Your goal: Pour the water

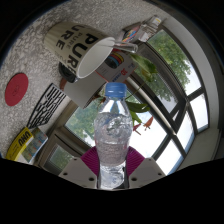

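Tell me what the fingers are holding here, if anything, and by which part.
The gripper holds a clear water bottle with a blue cap, both fingers pressing on its lower body near the base.

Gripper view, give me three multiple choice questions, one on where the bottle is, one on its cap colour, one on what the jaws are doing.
1. Where is the water bottle?
A. Between the jaws of the gripper
B. Lying beside the mug
C. Standing on the red disc

2. What colour is the bottle's cap?
A. Red
B. Blue
C. Yellow

3. What are the jaws doing?
A. Open with nothing between them
B. Closed on the bottle
C. Closed on the mug's handle

Answers:
1 A, the bottle rises from between the two pink pads, with the mug beyond it.
2 B, the cap on the clear bottle is blue, while the red disc lies on the table off to the side.
3 B, both pads press against the bottle's lower body and nothing else supports it.
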Available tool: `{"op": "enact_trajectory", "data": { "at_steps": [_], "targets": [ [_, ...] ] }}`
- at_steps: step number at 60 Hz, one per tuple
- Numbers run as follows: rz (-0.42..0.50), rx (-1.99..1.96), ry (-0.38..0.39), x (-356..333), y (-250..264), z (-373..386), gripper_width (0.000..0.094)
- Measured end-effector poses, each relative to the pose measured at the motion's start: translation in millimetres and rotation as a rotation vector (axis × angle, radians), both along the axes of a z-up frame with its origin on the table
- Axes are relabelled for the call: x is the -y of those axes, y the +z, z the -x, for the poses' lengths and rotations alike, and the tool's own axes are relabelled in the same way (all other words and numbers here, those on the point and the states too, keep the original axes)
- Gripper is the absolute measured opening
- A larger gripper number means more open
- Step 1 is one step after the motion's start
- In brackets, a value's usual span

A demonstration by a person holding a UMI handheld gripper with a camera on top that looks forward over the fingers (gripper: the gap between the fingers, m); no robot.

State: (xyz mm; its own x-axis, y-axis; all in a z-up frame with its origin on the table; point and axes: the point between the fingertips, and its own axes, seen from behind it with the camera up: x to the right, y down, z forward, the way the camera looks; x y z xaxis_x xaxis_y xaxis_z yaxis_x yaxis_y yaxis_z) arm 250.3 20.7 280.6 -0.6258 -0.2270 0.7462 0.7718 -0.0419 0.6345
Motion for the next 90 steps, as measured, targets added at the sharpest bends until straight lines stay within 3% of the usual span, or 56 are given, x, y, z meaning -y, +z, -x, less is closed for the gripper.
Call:
{"op": "enact_trajectory", "data": {
  "at_steps": [9, 20, 30, 39, 47, 58, 73, 74, 79, 86, 90],
  "targets": [
    [0.051, 0.058, 0.020, -8.4, -20.4, 15.8, 0.0308],
    [0.005, -0.068, 0.072, -3.7, 4.0, 19.5, 0.0314],
    [-0.066, -0.732, 0.113, 15.2, 93.4, -4.6, 0.0310],
    [-0.068, -1.457, 0.227, 33.6, 130.2, -47.3, 0.0311],
    [0.052, -1.940, 0.229, 28.6, 67.2, -58.6, 0.0310],
    [0.230, -2.201, 0.068, 14.8, -72.1, -61.1, 0.0312],
    [0.354, -2.285, -0.143, 11.2, -214.8, -57.2, 0.0315],
    [0.315, -2.270, -0.065, 10.4, -201.5, -55.9, 0.0313],
    [0.306, -2.217, -0.067, 11.1, -208.7, -56.0, 0.0320],
    [0.308, -2.221, -0.080, 10.4, -207.7, -55.5, 0.0491],
    [0.328, -2.219, -0.148, 13.6, -214.8, -58.0, 0.0615]
  ]
}}
